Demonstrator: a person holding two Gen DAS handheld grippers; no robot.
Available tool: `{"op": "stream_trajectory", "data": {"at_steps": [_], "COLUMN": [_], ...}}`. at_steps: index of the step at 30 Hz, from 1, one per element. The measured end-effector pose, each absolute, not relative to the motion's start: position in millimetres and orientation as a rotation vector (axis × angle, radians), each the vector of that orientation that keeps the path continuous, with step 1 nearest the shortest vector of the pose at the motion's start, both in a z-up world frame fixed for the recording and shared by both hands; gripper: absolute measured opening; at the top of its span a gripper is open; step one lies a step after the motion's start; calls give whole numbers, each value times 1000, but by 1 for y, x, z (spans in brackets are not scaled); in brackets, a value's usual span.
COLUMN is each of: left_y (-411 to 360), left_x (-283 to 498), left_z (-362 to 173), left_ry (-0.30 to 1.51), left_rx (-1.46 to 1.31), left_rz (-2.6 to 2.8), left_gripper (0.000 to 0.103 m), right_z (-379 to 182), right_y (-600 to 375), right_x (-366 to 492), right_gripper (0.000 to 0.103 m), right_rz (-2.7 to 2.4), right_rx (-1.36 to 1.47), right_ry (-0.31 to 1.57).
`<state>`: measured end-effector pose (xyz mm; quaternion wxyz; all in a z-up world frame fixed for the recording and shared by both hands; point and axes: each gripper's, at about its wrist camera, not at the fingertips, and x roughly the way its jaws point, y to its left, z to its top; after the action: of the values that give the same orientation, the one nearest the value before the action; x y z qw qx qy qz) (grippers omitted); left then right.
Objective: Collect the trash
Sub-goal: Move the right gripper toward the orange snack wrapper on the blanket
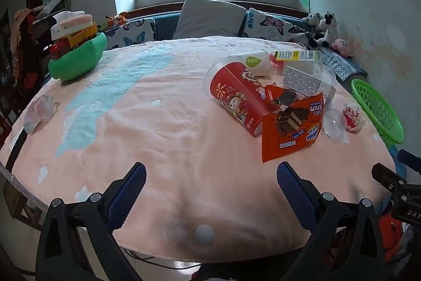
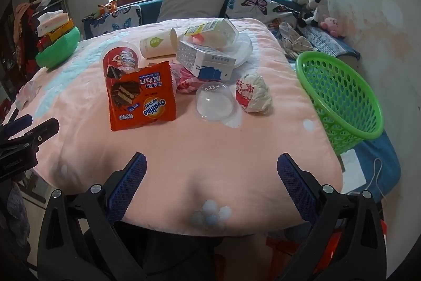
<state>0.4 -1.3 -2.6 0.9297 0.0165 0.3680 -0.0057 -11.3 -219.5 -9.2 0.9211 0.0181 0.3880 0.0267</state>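
Observation:
Trash lies in a heap on the pink blanket-covered table point(image 2: 184, 149): an orange Ovaltine wrapper point(image 2: 143, 95) point(image 1: 292, 127), a red paper tub on its side point(image 1: 236, 96) point(image 2: 119, 61), a white paper cup point(image 2: 158, 44) point(image 1: 256, 62), a blue-and-white carton point(image 2: 208, 61), a clear dome lid point(image 2: 214, 102) point(image 1: 334, 123), a crumpled red-and-white wrapper point(image 2: 254, 92) point(image 1: 352, 116) and a clear plastic box point(image 2: 213, 32). A green mesh basket point(image 2: 339, 96) point(image 1: 379, 111) stands at the table's right edge. My left gripper point(image 1: 210, 175) and right gripper point(image 2: 211, 167) hover open over the near edge, nothing between their fingers.
A green bowl of toys and a tissue box point(image 1: 76, 54) point(image 2: 56, 46) sits at the far left, with a crumpled clear bag point(image 1: 39, 112) near the left edge. Cushions point(image 1: 208, 17) and stuffed animals point(image 2: 313, 8) line the sofa behind. The other gripper shows at each view's side edge.

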Motion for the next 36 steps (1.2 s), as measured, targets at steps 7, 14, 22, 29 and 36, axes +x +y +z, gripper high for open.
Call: {"op": "stream_trajectory", "data": {"at_steps": [7,14,22,29,36], "left_y": [-3,-1,0,-2,-2], "left_x": [2,3,8,14,12], "left_z": [-6,-6,-5,-6,-4], "left_ry": [753,756,762,763,762], "left_rx": [35,32,27,29,26], "left_rz": [-16,-15,-12,-13,-13], "left_gripper": [97,97,97,97,97], "right_z": [-10,-5,-8,-8,-9], "right_y": [-221,-218,-219,-219,-220], "right_x": [-9,-11,-7,-6,-4], "right_gripper": [99,99,99,99,99], "right_rz": [48,55,60,59,61], "right_rx": [31,27,32,33,36], "right_ry": [794,789,792,794,799]}}
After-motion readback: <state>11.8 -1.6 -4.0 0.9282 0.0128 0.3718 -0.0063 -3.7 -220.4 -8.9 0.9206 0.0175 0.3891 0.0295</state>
